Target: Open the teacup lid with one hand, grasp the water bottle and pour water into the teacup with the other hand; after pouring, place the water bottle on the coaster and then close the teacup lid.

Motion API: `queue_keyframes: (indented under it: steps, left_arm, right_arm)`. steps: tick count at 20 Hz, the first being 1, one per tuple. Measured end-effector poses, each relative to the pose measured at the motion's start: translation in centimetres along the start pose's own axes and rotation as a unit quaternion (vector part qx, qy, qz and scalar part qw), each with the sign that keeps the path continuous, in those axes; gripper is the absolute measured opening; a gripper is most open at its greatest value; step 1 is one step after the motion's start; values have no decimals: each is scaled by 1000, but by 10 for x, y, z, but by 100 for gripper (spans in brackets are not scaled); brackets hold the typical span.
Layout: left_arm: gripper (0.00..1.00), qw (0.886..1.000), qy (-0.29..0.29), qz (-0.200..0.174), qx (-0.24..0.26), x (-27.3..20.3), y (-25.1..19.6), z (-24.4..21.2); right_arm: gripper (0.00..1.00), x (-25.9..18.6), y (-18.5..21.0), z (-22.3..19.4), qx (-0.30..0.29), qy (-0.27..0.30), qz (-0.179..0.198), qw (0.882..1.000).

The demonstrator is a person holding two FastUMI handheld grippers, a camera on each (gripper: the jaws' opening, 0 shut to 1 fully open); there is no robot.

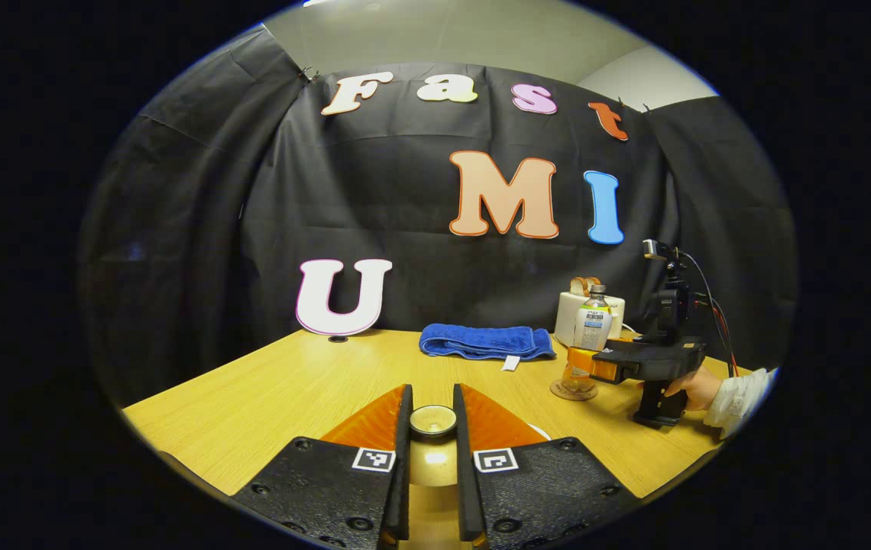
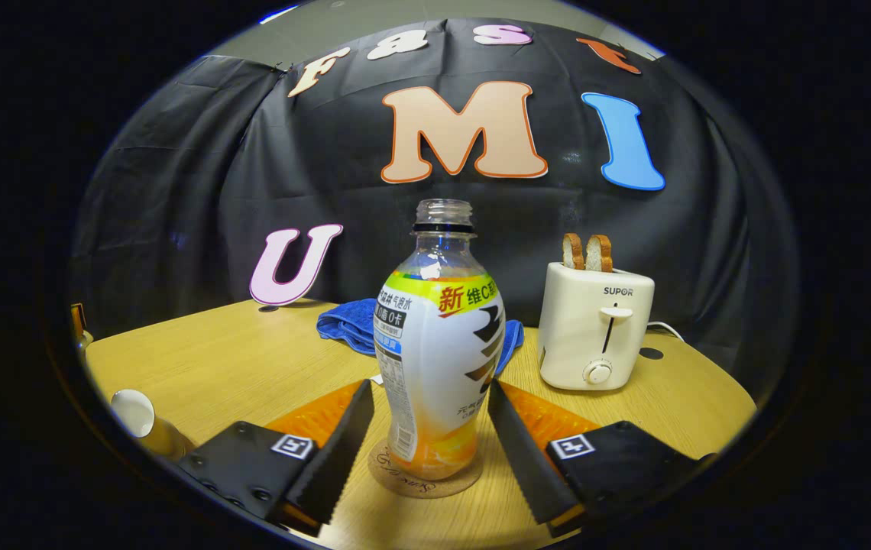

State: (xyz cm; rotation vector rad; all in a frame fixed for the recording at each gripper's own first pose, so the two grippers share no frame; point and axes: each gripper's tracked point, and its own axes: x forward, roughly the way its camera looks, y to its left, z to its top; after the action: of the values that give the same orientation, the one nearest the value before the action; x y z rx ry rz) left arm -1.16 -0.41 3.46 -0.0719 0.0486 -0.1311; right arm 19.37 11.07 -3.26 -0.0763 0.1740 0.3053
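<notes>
My left gripper (image 1: 432, 428) clamps the glossy tan teacup lid's knob (image 1: 433, 420); right gripper (image 2: 430, 428) gapes around the uncapped clear plastic water bottle (image 2: 439, 344), upright on its round cork coaster (image 2: 426, 475). Lid closing looks left.

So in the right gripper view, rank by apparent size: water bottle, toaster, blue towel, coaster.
1. water bottle, though it sits nearest the camera
2. toaster
3. blue towel and coaster: both partly hidden by the bottle, too unsure to rank

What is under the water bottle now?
The water bottle stands on a round cork coaster on the wooden table. The coaster's middle is covered by the bottle's base.
</notes>
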Motion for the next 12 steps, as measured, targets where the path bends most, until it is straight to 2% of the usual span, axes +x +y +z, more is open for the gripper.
queue_keyframes:
  steps: [2,3,5,7,8,9,11,12]
  left_arm:
    - [23,1000,1,-6,4,3,-5,0]
    - [23,1000,1,-10,6,6,-8,-1]
    - [23,1000,4,-19,8,9,-16,-3]
    - [22,1000,8,-29,5,13,-23,-6]
    - [22,999,10,-31,2,16,-25,-7]
    - [23,999,11,-34,0,19,-26,-8]
    - [23,999,16,-39,-2,24,-32,-13]
    - [22,999,19,-42,-1,27,-34,-16]
  right_arm:
    - [100,-10,-3,4,-4,-6,-4,1000]
    - [96,-15,-4,6,-4,-9,-5,1000]
    - [100,-26,-7,10,-7,-18,-7,1000]
    - [100,-39,-7,15,-11,-26,-6,1000]
    - [96,-46,-8,16,-13,-29,-5,999]
    - [100,-51,-8,17,-16,-32,-6,999]
    - [100,-62,-10,17,-24,-38,-10,999]
    - [96,-67,-10,17,-28,-41,-11,999]
